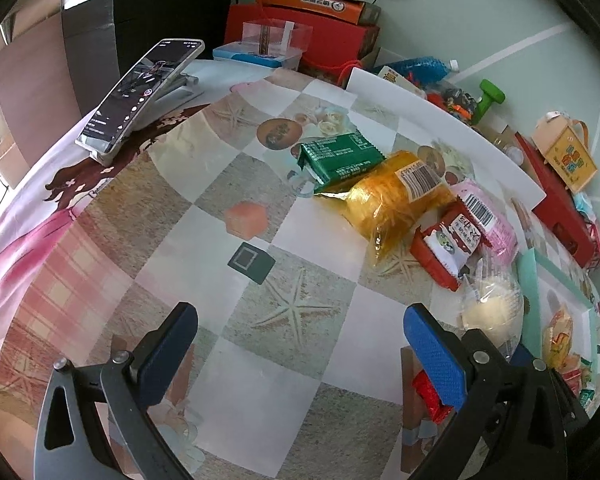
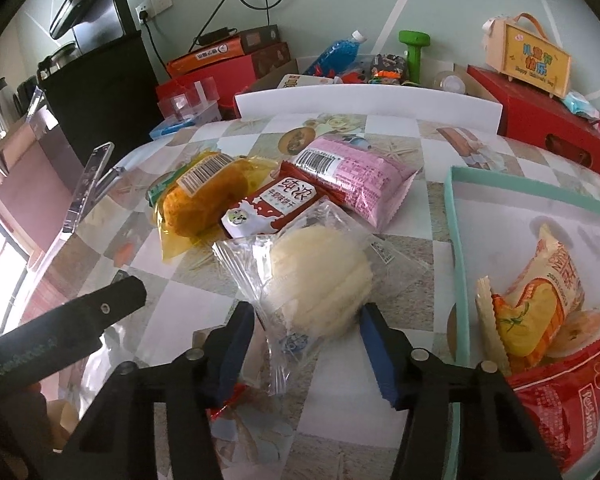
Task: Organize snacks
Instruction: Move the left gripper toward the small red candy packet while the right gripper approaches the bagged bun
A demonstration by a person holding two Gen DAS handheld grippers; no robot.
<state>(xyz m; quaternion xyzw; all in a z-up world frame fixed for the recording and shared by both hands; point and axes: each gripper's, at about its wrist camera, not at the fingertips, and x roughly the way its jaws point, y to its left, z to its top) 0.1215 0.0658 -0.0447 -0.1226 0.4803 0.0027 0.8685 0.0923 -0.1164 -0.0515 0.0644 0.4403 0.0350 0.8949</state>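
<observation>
Right gripper (image 2: pixel 306 326): my pads squeeze the clear-wrapped bun (image 2: pixel 320 280).
Left gripper (image 1: pixel 300 360): my jaws wide — nothing between.
Bun: on table (image 2: pixel 420 264), nine o'clock of tray (image 2: pixel 458 248).
Packets: twelve o'clock of bun — red one (image 2: pixel 268 208) touching.

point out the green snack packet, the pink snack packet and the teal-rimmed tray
green foil snack packet (image 1: pixel 340 156), left wrist view, middle of its printed back
pink plastic snack packet (image 2: pixel 360 178), right wrist view, centre of its printed face
teal-rimmed shallow tray (image 2: pixel 458 240), right wrist view, its left rim
</observation>
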